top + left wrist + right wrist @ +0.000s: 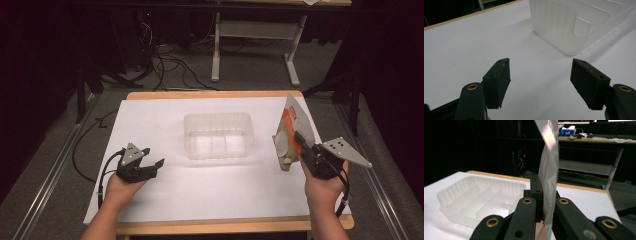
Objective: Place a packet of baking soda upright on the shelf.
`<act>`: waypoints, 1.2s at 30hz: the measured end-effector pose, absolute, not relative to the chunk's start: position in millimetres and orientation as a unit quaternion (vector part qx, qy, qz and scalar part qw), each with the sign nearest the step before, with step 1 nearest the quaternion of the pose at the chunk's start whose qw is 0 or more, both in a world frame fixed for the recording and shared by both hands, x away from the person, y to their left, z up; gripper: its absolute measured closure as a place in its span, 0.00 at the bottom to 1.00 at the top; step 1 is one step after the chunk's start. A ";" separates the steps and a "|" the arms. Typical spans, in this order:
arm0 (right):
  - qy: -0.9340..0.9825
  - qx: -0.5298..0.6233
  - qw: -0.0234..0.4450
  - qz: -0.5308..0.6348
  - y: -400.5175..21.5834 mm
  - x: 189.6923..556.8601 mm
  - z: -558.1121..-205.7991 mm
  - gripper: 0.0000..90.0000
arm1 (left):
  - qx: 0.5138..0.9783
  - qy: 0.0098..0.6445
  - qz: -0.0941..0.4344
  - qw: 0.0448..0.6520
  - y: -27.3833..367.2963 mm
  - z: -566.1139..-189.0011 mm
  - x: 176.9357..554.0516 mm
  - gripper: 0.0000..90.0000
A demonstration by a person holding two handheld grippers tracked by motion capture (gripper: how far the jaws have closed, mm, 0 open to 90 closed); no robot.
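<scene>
Where dark room surrounds it, white table [165, 200] bears tray [218, 135].

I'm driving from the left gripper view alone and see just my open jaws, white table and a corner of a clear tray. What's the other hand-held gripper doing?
Observer: The right hand-held gripper is shut on a snack bag at the table's right side, held upright.
Operator: Anything in the tray yet?
Observer: No. The right gripper view shows the clear tray with ribbed dividers and nothing between them.
Operator: Where's my gripper relative to the tray?
Observer: In the high view, the left hand-held gripper sits left of the tray and nearer the person, apart from it.
</scene>
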State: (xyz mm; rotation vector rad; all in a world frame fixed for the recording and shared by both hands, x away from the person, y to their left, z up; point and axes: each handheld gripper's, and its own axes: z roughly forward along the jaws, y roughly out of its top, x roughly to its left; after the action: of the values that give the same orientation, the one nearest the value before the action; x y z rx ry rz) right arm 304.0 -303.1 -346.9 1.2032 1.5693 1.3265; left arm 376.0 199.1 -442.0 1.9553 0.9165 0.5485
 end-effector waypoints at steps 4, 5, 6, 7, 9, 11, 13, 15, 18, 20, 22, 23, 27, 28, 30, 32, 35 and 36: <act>0.612 0.464 0.370 0.523 -298.8 307.0 -338.3 1.00 | 0.788 0.368 0.221 0.441 198.7 -441.8 375.4 0.36; 0.611 0.462 0.370 0.526 -296.9 308.1 -335.5 1.00 | 0.788 0.368 0.221 0.441 198.7 -441.7 375.3 0.36; 0.613 0.457 0.370 0.528 -293.2 309.7 -329.3 1.00 | 0.787 0.368 0.222 0.442 198.6 -441.7 375.3 0.36; 0.613 0.455 0.371 0.529 -291.1 310.4 -326.1 1.00 | 0.787 0.368 0.222 0.443 198.7 -441.6 375.2 0.36; 0.614 0.451 0.371 0.531 -289.3 311.2 -322.8 1.00 | 0.787 0.368 0.222 0.443 198.7 -441.6 375.2 0.36; 0.615 0.446 0.370 0.535 -284.7 312.7 -316.4 1.00 | 0.787 0.368 0.221 0.443 198.6 -441.7 375.2 0.36; 0.615 0.439 0.369 0.541 -279.3 314.6 -310.8 1.00 | 0.788 0.368 0.221 0.442 198.4 -441.8 375.3 0.36; 0.615 0.434 0.365 0.548 -272.9 316.7 -305.9 1.00 | 0.788 0.367 0.220 0.442 198.0 -441.9 375.1 0.36; 0.618 0.420 0.363 0.556 -258.2 321.5 -296.8 1.00 | 0.788 0.367 0.220 0.442 198.2 -441.7 375.0 0.36; 0.619 0.413 0.362 0.562 -250.1 324.3 -292.7 1.00 | 0.787 0.367 0.221 0.443 198.4 -441.8 375.3 0.36; 0.620 0.411 0.359 0.563 -245.8 325.2 -290.8 1.00 | 0.787 0.367 0.221 0.443 198.6 -441.7 375.3 0.36; 0.621 0.406 0.359 0.566 -240.3 327.0 -288.8 1.00 | 0.787 0.367 0.221 0.444 198.7 -441.6 375.4 0.36; 0.627 0.395 0.352 0.572 -222.5 333.6 -286.2 1.00 | 0.787 0.368 0.220 0.445 198.9 -441.6 375.5 0.36; 0.627 0.394 0.351 0.573 -217.7 335.7 -286.7 1.00 | 0.787 0.367 0.220 0.444 199.1 -441.4 375.5 0.36; 0.630 0.392 0.344 0.575 -204.0 344.0 -290.2 1.00 | 0.786 0.367 0.219 0.446 199.1 -441.1 374.9 0.36; 0.634 0.390 0.342 0.574 -195.9 350.3 -293.8 1.00 | 0.786 0.367 0.219 0.447 199.1 -441.0 374.8 0.36; 0.636 0.392 0.336 0.573 -188.2 356.5 -297.7 1.00 | 0.786 0.366 0.218 0.447 199.0 -441.1 374.9 0.36; 0.638 0.391 0.336 0.572 -184.7 359.6 -299.8 1.00 | 0.787 0.366 0.217 0.447 198.9 -441.1 375.0 0.36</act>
State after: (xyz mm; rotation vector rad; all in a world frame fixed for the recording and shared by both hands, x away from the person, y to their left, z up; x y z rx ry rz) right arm 359.6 -184.7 -299.8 1.0192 1.6638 1.4926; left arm 375.0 198.9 -441.1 1.9487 0.9050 0.5379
